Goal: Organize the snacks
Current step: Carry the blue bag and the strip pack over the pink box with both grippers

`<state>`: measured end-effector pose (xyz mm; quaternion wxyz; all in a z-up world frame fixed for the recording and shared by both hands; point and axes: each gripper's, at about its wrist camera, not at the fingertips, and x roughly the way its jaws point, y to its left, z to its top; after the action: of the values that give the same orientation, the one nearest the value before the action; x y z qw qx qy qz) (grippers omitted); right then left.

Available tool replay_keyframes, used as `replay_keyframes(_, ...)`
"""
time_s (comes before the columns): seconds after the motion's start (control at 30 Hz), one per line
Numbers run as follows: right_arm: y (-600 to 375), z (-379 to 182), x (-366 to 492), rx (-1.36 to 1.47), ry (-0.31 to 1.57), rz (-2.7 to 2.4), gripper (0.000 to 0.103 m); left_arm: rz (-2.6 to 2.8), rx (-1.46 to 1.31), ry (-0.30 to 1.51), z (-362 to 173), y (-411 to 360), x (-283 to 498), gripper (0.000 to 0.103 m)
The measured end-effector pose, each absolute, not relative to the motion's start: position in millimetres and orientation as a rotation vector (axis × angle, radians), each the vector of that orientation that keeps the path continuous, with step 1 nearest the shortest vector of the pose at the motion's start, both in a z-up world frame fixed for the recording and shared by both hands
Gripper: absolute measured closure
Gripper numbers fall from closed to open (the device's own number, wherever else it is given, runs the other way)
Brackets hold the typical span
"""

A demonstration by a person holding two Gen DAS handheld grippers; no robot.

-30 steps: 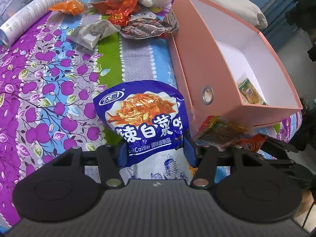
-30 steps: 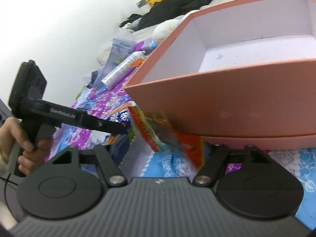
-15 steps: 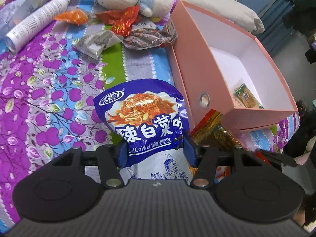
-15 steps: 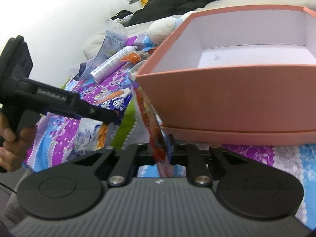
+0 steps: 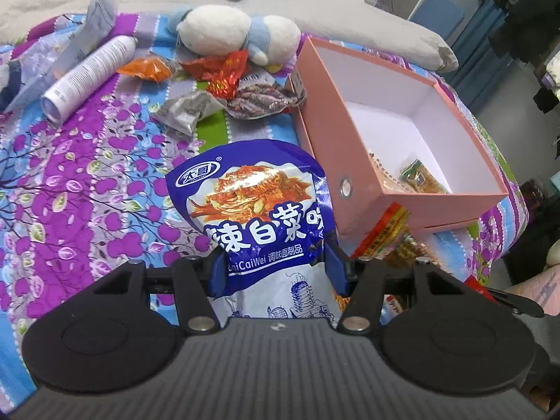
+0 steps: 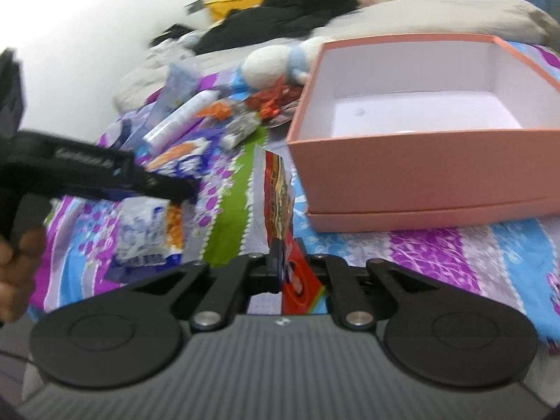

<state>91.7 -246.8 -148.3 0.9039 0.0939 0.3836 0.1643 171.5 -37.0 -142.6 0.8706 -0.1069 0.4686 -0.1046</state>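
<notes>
Clamping the lower part of a blue-and-white spicy cabbage snack bag (image 5: 259, 206), your left gripper (image 5: 276, 269) has a blue pad pressed against each side of the pouch, which stands up in the centre of the left wrist view. Your right gripper (image 6: 285, 259) has its fingers drawn together on a thin red-and-orange snack packet (image 6: 280, 189), pinched edge-on so that it rises up the middle of the right wrist view; that picture is somewhat blurred.

Just right of the blue bag, the same red packet (image 5: 385, 234) shows at the near corner of a pink cardboard box (image 5: 325, 133) with a white inside. One small yellowish snack pack (image 5: 420, 176) lies on the box floor near its lower right wall. In the right wrist view the box (image 6: 420, 171) fills the right half, and your left gripper with the hand on its handle (image 6: 14, 262) crosses the left edge.

Everything sits on a purple, blue and green floral bedspread (image 5: 70, 175). Toward the upper centre of the left wrist view lie loose wrappers: a red one (image 5: 220, 73), an orange one (image 5: 147, 68), a grey one (image 5: 189, 112) and a brown one (image 5: 259, 99). A white-and-blue plush toy (image 5: 238, 31) sits behind them, and a white tube (image 5: 87, 77) lies at upper left.
</notes>
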Motion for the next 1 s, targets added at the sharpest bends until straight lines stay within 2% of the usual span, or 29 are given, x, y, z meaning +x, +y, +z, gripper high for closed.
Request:
replay_keyframes(0.6, -263.1, -60.9, 69.3, 0.168, 0.598, 0.197, 0.094, -0.304, -0.138, 0.862, -60.4, -64.5, 164.7, 0.041)
replay_keyframes(1.0, -305.3, -39.3, 119.7, 0.169, 0.516, 0.067, 0.094, -0.419, -0.068, 0.809, -33.1, -127.5, 227.3, 0.041)
